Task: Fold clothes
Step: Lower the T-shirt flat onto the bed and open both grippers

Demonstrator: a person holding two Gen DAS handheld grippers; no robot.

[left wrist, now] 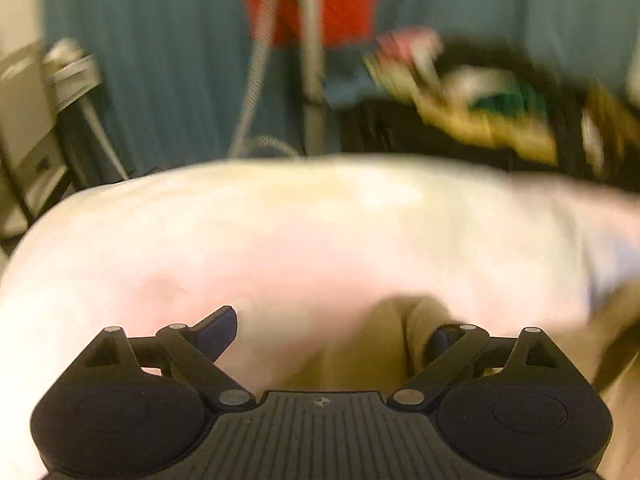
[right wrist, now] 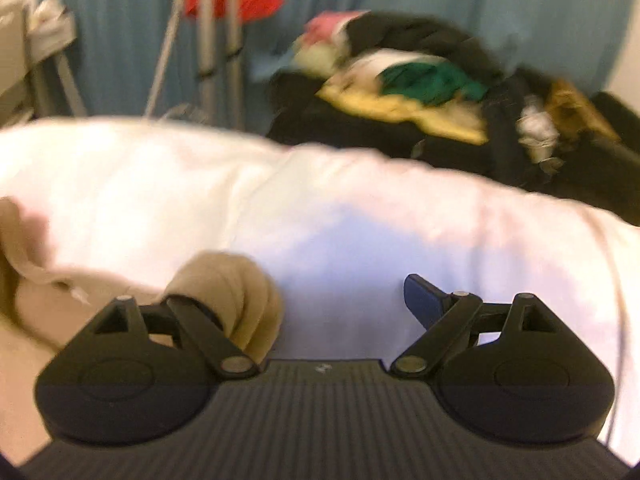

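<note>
A beige garment point(left wrist: 360, 356) lies bunched on a white-covered surface point(left wrist: 280, 220). In the left wrist view it sits between the wide-open jaws of my left gripper point(left wrist: 328, 332) and covers the right fingertip. In the right wrist view the beige garment point(right wrist: 228, 288) bunches over the left finger of my right gripper point(right wrist: 336, 300), whose jaws also stand wide open; its blue right fingertip point(right wrist: 420, 298) is bare above the white cover point(right wrist: 360, 220). Both views are blurred.
A pile of mixed clothes point(right wrist: 420, 80), black, yellow, green and pink, lies behind the white surface at the right. A grey stand point(left wrist: 312, 60) with a red item point(left wrist: 344, 8) rises at the back before a blue curtain. Furniture stands at far left.
</note>
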